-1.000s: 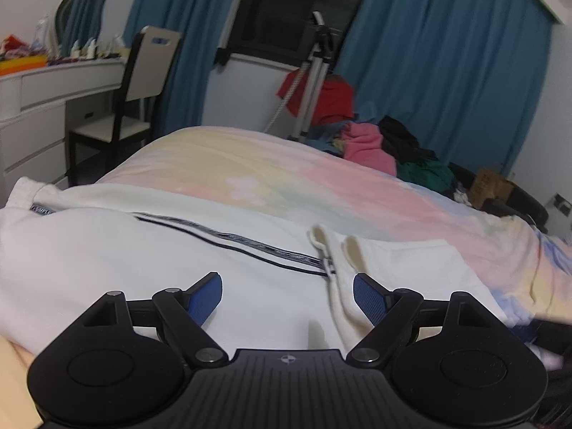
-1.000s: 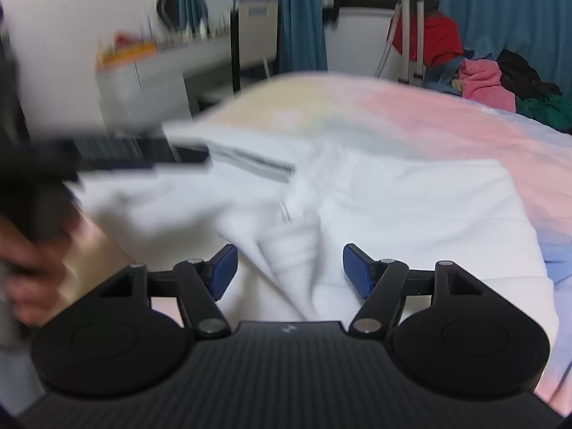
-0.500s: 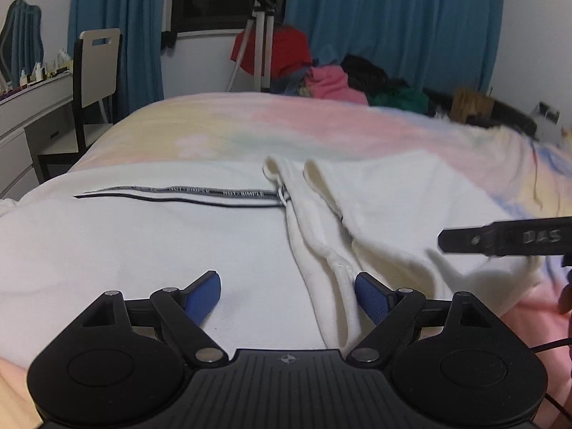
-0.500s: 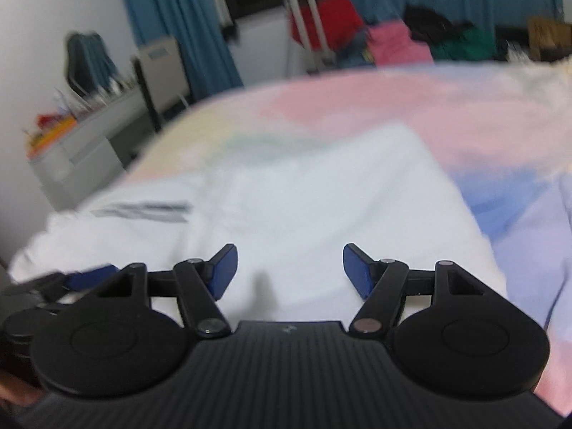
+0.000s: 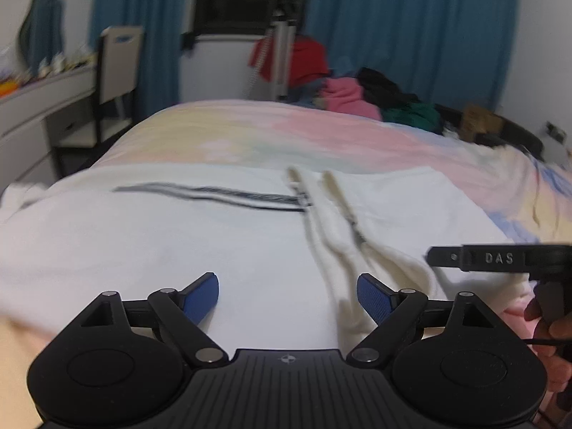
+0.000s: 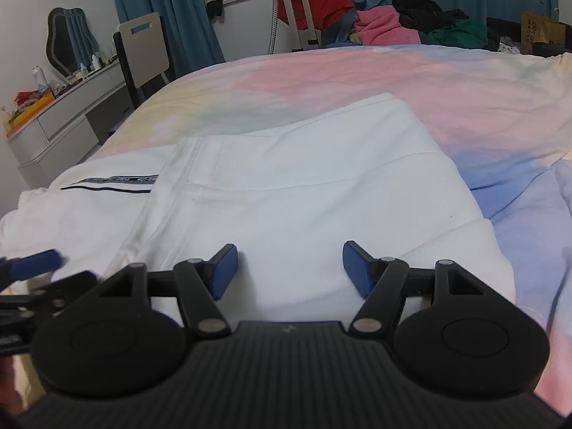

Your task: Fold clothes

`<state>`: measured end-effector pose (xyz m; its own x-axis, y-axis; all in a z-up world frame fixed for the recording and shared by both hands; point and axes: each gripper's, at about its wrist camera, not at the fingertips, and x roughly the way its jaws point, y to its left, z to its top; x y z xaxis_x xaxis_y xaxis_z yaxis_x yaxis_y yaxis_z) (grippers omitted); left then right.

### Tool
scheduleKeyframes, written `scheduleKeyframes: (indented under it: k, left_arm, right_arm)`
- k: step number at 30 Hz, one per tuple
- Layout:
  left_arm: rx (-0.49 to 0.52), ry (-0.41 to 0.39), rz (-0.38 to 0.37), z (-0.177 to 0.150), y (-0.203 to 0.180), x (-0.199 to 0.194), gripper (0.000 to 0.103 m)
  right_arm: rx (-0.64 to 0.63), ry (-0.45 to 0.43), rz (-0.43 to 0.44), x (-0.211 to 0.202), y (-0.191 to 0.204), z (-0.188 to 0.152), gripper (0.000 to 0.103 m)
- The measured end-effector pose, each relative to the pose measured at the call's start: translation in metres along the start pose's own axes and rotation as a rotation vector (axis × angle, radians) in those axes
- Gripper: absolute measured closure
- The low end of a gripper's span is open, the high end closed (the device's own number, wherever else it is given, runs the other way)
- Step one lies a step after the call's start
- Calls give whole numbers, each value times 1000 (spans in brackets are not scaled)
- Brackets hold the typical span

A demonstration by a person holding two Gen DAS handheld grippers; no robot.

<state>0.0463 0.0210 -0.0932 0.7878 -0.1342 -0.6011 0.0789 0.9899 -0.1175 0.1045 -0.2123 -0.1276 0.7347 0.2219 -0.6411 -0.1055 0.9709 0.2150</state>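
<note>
A white garment [image 5: 150, 239] with a dark striped band [image 5: 214, 195] lies spread on the bed; it also shows in the right wrist view [image 6: 296, 193]. Its folded part with a ribbed hem [image 5: 339, 236] lies to the right. My left gripper [image 5: 287, 298] is open and empty just above the cloth near its front edge. My right gripper [image 6: 289, 268] is open and empty over the folded right part. The right gripper's side [image 5: 497, 259] shows at the right of the left wrist view. The left gripper's blue pad [image 6: 35, 264] shows at the left of the right wrist view.
The bed has a pastel tie-dye sheet [image 6: 411, 82]. A pile of clothes [image 6: 404, 21] and a tripod stand [image 6: 296, 7] lie beyond the far edge. A chair [image 6: 143, 50] and a white dresser [image 6: 64, 107] stand to the left. Blue curtains [image 5: 411, 28] hang behind.
Both grippers stayed open. The right gripper swung from left to right over the garment and settled over the folded part. The left wrist view shifted slightly; the garment lies the same.
</note>
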Motion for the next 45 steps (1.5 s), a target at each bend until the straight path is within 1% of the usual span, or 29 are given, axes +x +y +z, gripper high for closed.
scheduleKeyframes:
  k: [2,4,8,10,12,13,16,19,22,23,25,27,30,31,32,33,34,35,36,37,38,40,41,45]
  left_arm:
    - [-80,19,16,2,18,-12,16]
    - [-190,43,40,3,42,-22,15]
    - [-443,107,82,-5,95,-33,14]
    - [-603,143,80,-10,122,-29,14]
    - [-736,153,69,-14,144,-22,14]
    - [-800,155,66,-16,154,-18,15]
    - [-954,124,79,-16,183,-5,17]
    - [-1025,69,125,-6,207,1,18]
    - [-1027,42,197,6,230,7,22]
    - [-1021,37,219,9,239,9,28]
    - [-1035,23,253,14,257,12,31]
    - [-1051,4,252,16,273,15,31]
    - [-1053,-34,259,15,282,15,37]
    - [-1056,-47,261,14,282,15,41]
    - [-1050,-63,265,13,280,14,47]
    - [-1036,-79,271,14,276,14,51]
    - [-1021,-94,277,15,273,13,57]
    - [-998,-108,290,17,269,11,63]
    - [-978,-119,301,21,260,12,66]
    - [-957,-131,312,24,252,14,72]
    - [-934,-142,321,27,249,11,76]
    - [-866,-164,342,32,241,7,80]
    - [-826,-176,354,36,235,5,81]
    - [-600,-260,410,58,197,-9,83]
  right_arm:
    - [7,1,3,0,-1,1,36]
    - [19,1,8,0,-3,2,36]
    - [35,1,13,3,-1,5,36]
    - [44,1,15,4,-1,6,36]
    - [50,1,17,3,-2,6,36]
    - [51,1,17,4,-1,6,36]
    - [53,-1,18,5,0,7,36]
    - [57,-3,19,6,0,7,36]
    - [56,-7,18,6,1,6,36]
    - [57,-9,18,6,1,6,36]
    - [58,-21,26,5,1,7,36]
    - [60,-43,46,2,3,8,35]
    - [43,-109,88,-8,9,10,35]
    - [27,-122,100,-10,12,10,35]
    - [9,-134,112,-12,16,10,35]
    - [-10,-127,122,-11,19,9,35]
    - [-26,-94,127,-5,22,8,35]
    - [-40,-57,132,1,25,6,35]
    - [-55,-21,136,7,28,4,36]
    - [-78,0,129,13,31,1,35]
    - [-103,17,119,19,35,-3,35]
    - [-135,11,103,20,41,-4,35]
    - [-124,10,105,19,40,-3,35]
    - [-39,-1,133,13,28,3,36]
